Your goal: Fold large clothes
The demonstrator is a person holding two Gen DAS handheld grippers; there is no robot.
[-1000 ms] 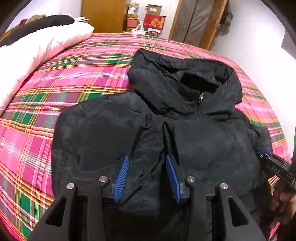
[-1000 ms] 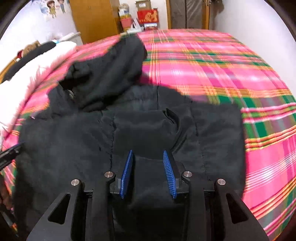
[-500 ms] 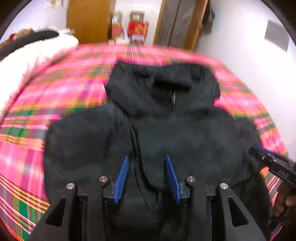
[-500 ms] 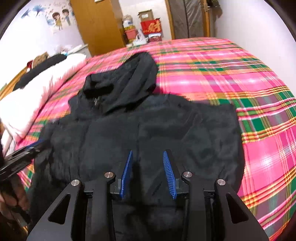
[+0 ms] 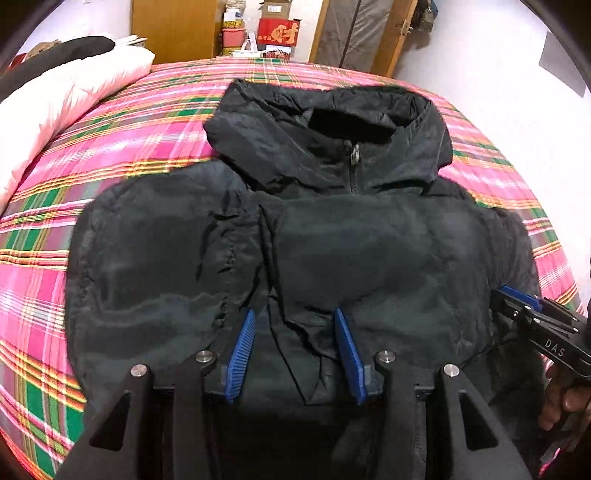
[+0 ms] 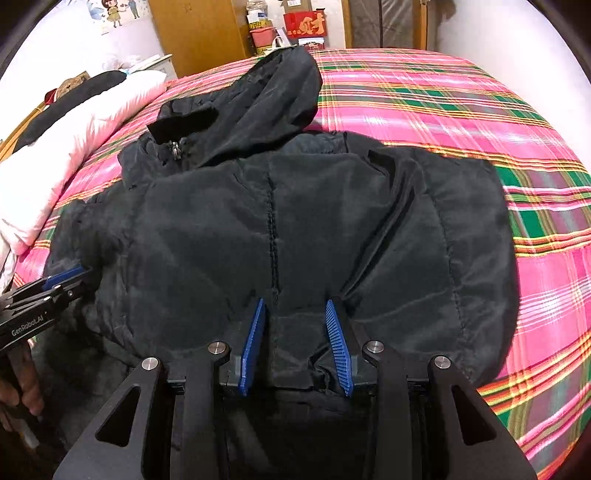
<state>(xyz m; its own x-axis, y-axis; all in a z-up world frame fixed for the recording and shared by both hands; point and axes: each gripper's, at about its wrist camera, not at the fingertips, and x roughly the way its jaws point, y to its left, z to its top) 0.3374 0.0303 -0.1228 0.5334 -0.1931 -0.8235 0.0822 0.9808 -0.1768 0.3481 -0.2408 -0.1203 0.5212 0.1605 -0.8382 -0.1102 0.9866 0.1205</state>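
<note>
A black hooded jacket (image 5: 369, 251) lies front up on the pink plaid bed cover (image 5: 129, 122), its hood (image 5: 295, 140) at the far end. My left gripper (image 5: 294, 314) hovers over the near hem; its jaws are opening, with a flap of cloth loose between the blue pads. From the right wrist, the jacket (image 6: 221, 229) spreads ahead with its hood (image 6: 273, 103) lying far left. My right gripper (image 6: 294, 302) is shut on a bunch of hem cloth, and creases run out from its pads. Each gripper also shows at the other view's edge: right (image 5: 517, 299), left (image 6: 55, 284).
A white quilt (image 5: 74, 85) with a dark item on it lies along the bed's left side. Beyond the bed stand a wooden wardrobe (image 5: 173, 29) and red boxes (image 5: 279, 31). Hands (image 5: 557, 402) (image 6: 18, 380) hold the grippers' handles. Bare plaid cover (image 6: 443, 103) lies right of the jacket.
Both views have swung so more of the jacket shows, with the hood now centred in the left wrist view. The left pads stand slightly wider apart. The right pads keep their gap.
</note>
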